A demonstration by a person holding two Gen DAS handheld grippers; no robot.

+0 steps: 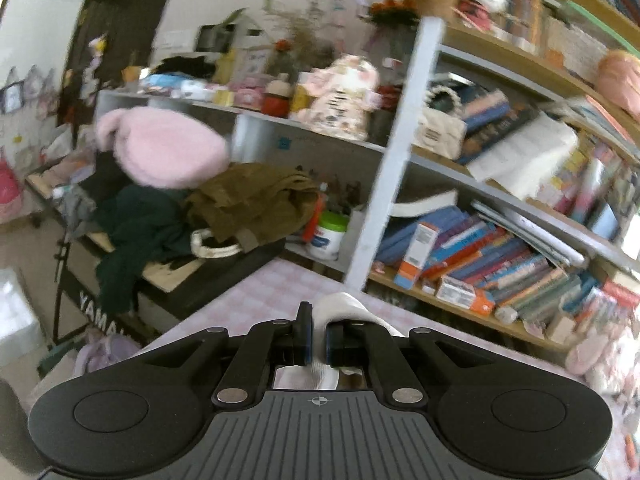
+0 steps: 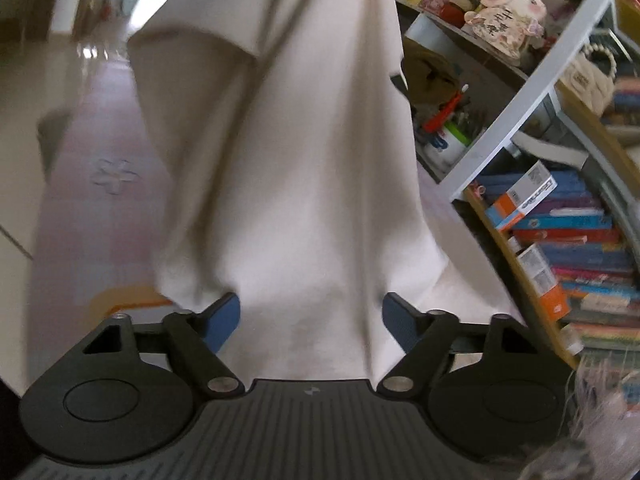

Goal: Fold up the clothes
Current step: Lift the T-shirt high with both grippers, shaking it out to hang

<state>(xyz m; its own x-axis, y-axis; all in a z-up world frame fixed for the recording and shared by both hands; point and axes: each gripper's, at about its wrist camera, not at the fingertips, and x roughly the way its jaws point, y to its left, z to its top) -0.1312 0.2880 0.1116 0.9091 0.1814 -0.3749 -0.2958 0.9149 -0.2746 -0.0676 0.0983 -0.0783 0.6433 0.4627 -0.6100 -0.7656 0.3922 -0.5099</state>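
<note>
Between left fingers (image 1: 319, 338): white garment (image 1: 344, 308) pinched; right fingers (image 2: 311, 322) apart.

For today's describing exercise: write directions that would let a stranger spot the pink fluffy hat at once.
Start at the long grey shelf crowded with trinkets, in the left wrist view. Just left of it is a heap of clothes on a low wooden board. The pink fluffy hat crowns that heap: pale and furry, while the garments under it are dark green and olive-brown.

White garment (image 2: 280, 160), pink-and-white checked tablecloth (image 1: 256, 292), blue-padded black tongs (image 2: 311, 316)
</note>
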